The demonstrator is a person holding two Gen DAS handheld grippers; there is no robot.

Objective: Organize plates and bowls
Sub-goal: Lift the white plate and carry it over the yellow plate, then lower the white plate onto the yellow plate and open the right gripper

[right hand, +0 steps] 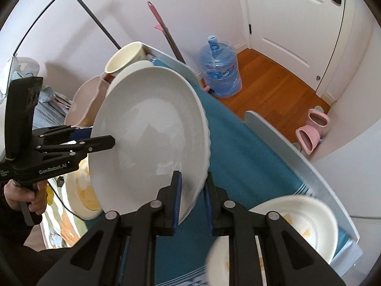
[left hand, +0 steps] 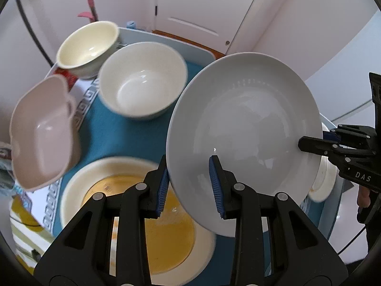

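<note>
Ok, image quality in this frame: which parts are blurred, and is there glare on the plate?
Left wrist view: white plate and left gripper sharp, bowls behind motion-smeared, small glints only. Right wrist view: bowl at bottom right smeared; soft sheen on the plate; strong fisheye bending in both.

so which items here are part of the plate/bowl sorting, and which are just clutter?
Job:
white plate, held by left gripper and right gripper
white bowl
cream bowl
yellow-centred plate
pink dish

Clutter:
water bottle
pink slippers
</note>
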